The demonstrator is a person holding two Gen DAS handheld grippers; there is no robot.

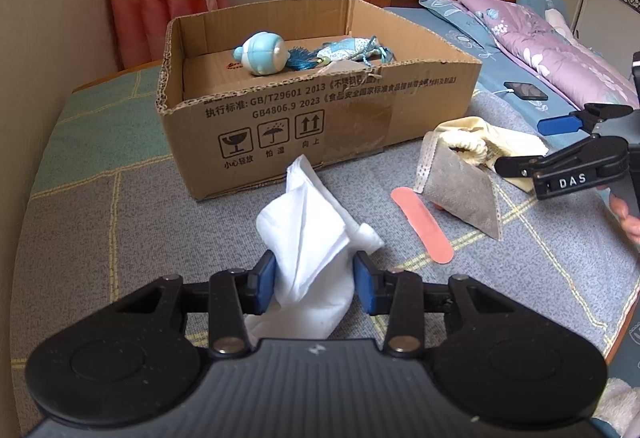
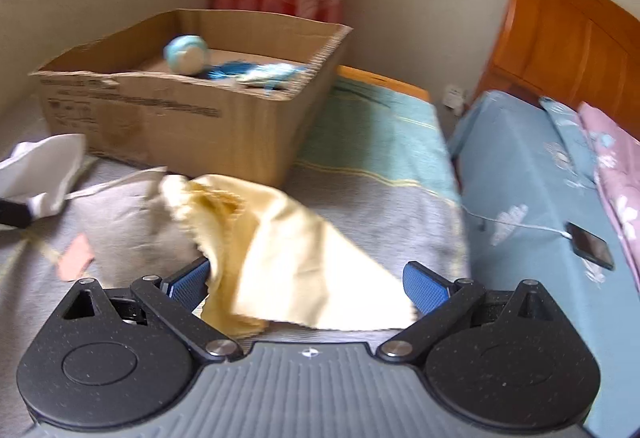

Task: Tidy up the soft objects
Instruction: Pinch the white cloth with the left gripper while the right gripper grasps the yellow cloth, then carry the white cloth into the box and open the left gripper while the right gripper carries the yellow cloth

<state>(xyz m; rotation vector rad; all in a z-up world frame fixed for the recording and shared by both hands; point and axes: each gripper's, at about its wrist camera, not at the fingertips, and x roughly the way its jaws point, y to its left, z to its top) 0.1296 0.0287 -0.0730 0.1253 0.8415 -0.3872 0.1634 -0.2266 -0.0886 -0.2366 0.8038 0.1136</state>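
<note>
Here the bed (image 1: 480,78) with its blue sheet and wooden headboard stands at the right, and just beside it a lower surface under a grey and green checked cover (image 1: 120,218) carries everything else. A cardboard box (image 1: 320,118) sits on the cover toward the far side, open at the top; inside it lie a pale blue toy (image 1: 262,53) and a blue tasselled pouch (image 1: 348,50), close together.

In front of the box a white cloth (image 1: 312,238) stands crumpled between the blue pads of the left gripper (image 1: 316,278), which is closed on it, the pads pressing the fabric from both sides. To its right a yellow cloth (image 2: 280,238) is draped across the cover, and the right gripper (image 2: 308,282) is spread wide around it: the left pad touches the fabric, the right pad stands clear of it. The right wrist view is blurred.

A grey pouch (image 1: 460,186) with a lace edge lies against the yellow cloth, near the tip of the right gripper as the left wrist view shows it. A pink plaster (image 1: 422,224) lies flat on the cover between the white cloth and the grey pouch. A phone (image 1: 526,91) on a white cable rests on the bed.
</note>
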